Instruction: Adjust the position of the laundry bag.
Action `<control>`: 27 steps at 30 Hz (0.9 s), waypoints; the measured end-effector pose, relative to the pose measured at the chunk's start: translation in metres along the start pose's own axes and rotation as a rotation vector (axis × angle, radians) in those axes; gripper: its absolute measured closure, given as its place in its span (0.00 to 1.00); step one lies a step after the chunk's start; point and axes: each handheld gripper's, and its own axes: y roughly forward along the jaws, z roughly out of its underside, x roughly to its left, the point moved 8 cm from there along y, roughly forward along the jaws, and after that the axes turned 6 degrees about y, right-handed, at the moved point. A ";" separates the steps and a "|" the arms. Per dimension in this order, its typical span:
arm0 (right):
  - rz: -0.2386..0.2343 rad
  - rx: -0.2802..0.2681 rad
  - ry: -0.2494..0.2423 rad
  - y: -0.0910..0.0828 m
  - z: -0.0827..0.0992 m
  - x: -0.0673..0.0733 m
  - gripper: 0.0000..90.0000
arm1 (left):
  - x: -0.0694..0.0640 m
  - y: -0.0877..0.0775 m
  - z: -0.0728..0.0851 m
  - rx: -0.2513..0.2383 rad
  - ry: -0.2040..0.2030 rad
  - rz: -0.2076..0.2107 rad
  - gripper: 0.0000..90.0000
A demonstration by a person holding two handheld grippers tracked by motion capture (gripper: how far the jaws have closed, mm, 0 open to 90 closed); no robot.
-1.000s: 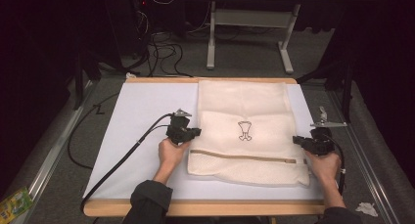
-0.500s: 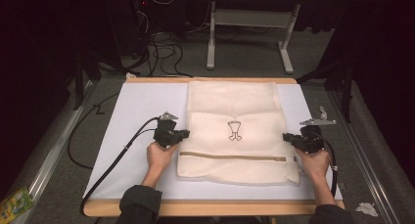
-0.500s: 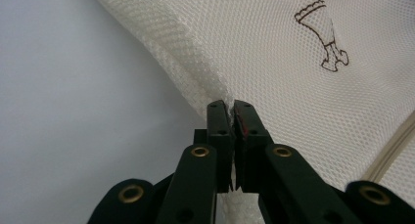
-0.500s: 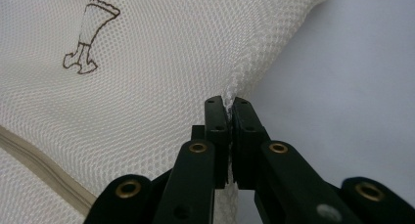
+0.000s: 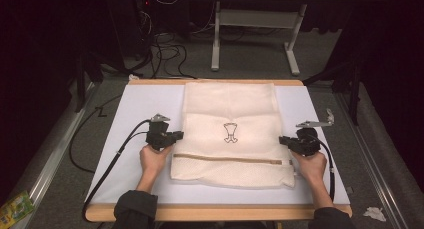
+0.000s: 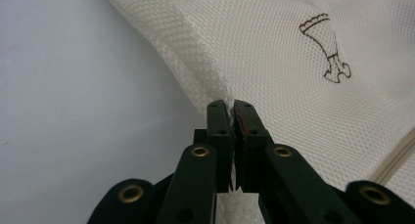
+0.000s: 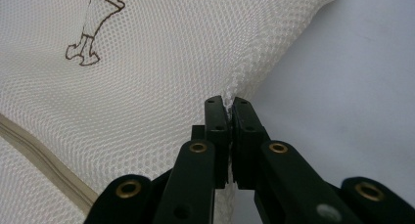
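Observation:
A cream mesh laundry bag [image 5: 230, 134] with a small brown emblem [image 5: 230, 132] and a tan zipper [image 5: 227, 159] lies on the white table mat [image 5: 130, 114]. My left gripper [image 5: 178, 136] is shut on the bag's left edge [image 6: 215, 94], its black jaws pinching the mesh seam. At the bag's right edge [image 7: 240, 75], my right gripper [image 5: 282, 140] is shut on the seam in the same way. Both hands hold the bag from its two sides, near the zipper end. The emblem [image 6: 327, 50] shows in the left gripper view, and the emblem [image 7: 93, 33] in the right gripper view.
The mat lies on a wooden table [image 5: 220, 212]. A black cable [image 5: 107, 166] trails from the left gripper across the mat's left side. Beyond the table stand a grey desk frame [image 5: 255, 34] and tangled floor cables [image 5: 165, 54]. A crumpled scrap [image 5: 374, 213] lies at the right.
Both grippers have slid to the left across the table with the bag held between them. The bag has shifted left with them.

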 end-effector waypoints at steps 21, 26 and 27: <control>-0.076 0.003 -0.015 0.018 0.000 0.036 0.98 | 0.018 -0.029 0.026 0.039 0.038 -0.098 0.96; -0.080 0.003 -0.019 0.013 0.002 0.038 0.98 | 0.017 -0.030 0.028 0.039 0.036 -0.083 0.94; -0.080 0.003 -0.017 0.014 0.002 0.038 0.98 | 0.018 -0.030 0.028 0.039 0.038 -0.085 0.94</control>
